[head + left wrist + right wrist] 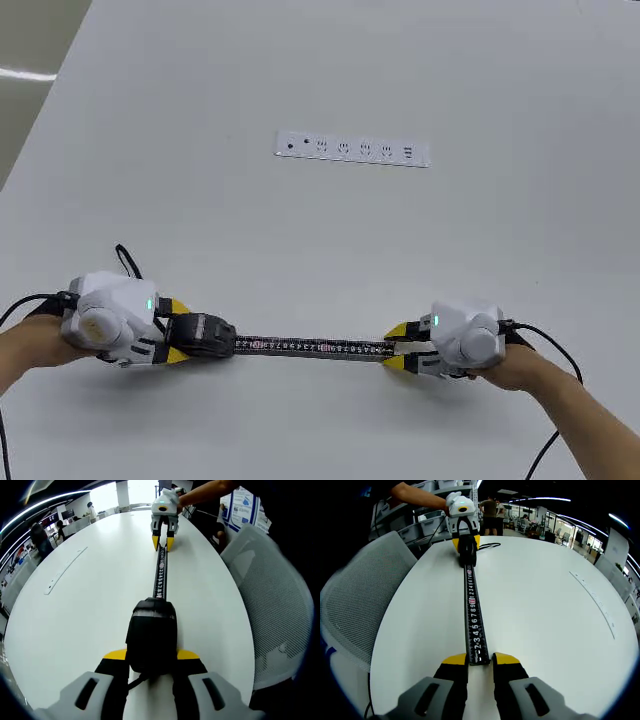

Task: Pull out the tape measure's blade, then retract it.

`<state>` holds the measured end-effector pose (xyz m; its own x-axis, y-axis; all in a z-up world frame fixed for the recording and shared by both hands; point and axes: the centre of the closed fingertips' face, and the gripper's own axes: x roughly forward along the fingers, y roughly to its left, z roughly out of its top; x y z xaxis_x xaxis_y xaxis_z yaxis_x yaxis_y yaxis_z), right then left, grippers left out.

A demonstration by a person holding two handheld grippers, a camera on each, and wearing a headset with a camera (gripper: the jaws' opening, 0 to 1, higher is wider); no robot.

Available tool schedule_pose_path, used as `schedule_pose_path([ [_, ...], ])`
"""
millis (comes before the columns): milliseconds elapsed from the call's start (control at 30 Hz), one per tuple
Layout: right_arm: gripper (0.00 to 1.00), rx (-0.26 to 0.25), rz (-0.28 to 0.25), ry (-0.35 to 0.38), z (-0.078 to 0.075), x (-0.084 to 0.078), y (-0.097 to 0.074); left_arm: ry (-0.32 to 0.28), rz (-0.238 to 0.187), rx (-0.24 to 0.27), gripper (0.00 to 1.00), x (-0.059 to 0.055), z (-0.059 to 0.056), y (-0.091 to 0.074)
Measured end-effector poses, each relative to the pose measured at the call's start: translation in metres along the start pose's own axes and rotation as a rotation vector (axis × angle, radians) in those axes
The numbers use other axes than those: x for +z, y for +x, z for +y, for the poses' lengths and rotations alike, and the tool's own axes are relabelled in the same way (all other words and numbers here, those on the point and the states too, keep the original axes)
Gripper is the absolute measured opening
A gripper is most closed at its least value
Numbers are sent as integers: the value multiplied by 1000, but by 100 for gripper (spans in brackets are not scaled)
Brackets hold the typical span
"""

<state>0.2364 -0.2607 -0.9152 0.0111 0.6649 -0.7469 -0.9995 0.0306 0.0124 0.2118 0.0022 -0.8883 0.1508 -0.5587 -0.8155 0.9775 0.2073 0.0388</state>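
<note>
Tape measure case lies on the tabletop in the head view, well below the power strip and to its left, clamped in the left claw. Its blade runs flat along the tabletop to the right claw, which sits below the strip's right end.

Left gripper view: the left claw grips the case by its sides. The blade stretches straight ahead to the right claw, with the strip well off to one side.

Right gripper view: the right claw is closed on the blade's end, numbers reading up toward the case.

The pull-out looks done, so retraction is likely next. The main risk is the thin blade end slipping from the right claw, so that the spring snaps it back and the hook whips into the case. Lifting or twisting the right claw could kink the blade, and a loose hold on the case could let it skid.
</note>
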Motion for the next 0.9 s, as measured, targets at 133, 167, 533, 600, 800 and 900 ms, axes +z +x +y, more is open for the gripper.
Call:
schedule_pose_path([
  [133,18,-4,6,3,-1,-1,0,-18,14,7,30,-4,1,0],
  [167,19,-5,7,5,-1,-1,0,-27,16,12,31,-5,2,-1],
  [533,25,-25,22,32,1,-3,-4,-97,1,72,34,-10,3,-15],
  [600,25,-29,18,39,2,-1,-5,-104,-5,75,35,-10,2,-16],
  [800,26,-43,16,54,2,1,-10,-137,-16,96,38,-9,-1,-20],
  [900,27,-54,11,64,2,1,-12,-158,-26,106,41,-9,-3,-23],
])
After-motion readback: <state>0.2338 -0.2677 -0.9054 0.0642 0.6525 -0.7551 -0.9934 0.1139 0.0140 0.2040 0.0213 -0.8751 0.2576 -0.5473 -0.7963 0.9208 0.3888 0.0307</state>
